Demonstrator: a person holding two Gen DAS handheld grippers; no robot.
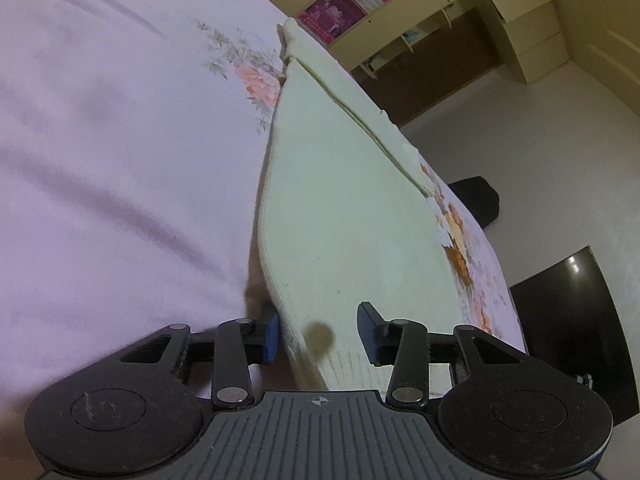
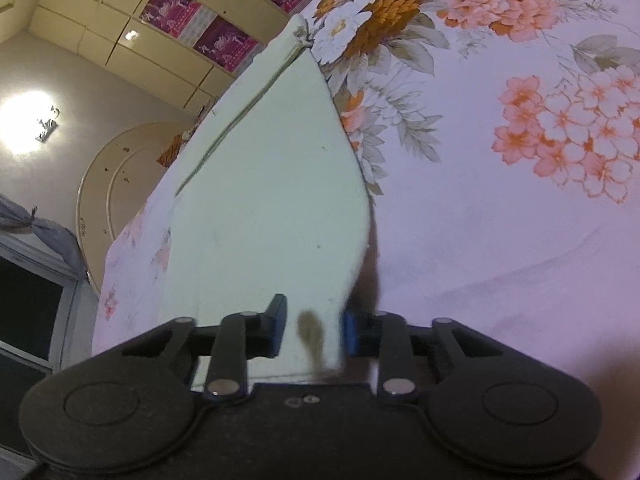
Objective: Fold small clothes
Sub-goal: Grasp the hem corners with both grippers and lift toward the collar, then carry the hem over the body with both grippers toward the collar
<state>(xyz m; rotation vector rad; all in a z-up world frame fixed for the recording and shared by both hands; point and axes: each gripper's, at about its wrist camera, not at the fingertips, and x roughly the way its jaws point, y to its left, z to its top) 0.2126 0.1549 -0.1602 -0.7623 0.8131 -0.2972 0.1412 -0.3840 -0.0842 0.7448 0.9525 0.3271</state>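
Pink floral bedding (image 1: pixel 120 140) covers the bed, with yellow cabinets (image 1: pixel 516 12) and magenta posters (image 1: pixel 332 14) beyond its far edge. On the bedding lies a pale cream garment (image 1: pixel 340 200), a small piece of clothing with a seam running along it toward its far end.

Relative to the garment: the left tool (image 1: pixel 318 334) sits at the near edge, its jaws standing apart with the cloth's corner lying between them. Its blue pad (image 1: pixel 272 338) on one side is just beside the garment's folded border, while the other finger (image 1: pixel 370 334) rests over the cloth with a clear gap left. A small brown spot (image 1: pixel 318 336) shows on the fabric between them.

In the right wrist view the right tool (image 2: pixel 314 332) is also at the garment's (image 2: pixel 272 184) near edge, its jaws narrower, each pad very near the cloth edge between them; I cannot tell whether they press it. Beside the garment spreads the bedding's orange and white flower print (image 2: pixel 400 20).
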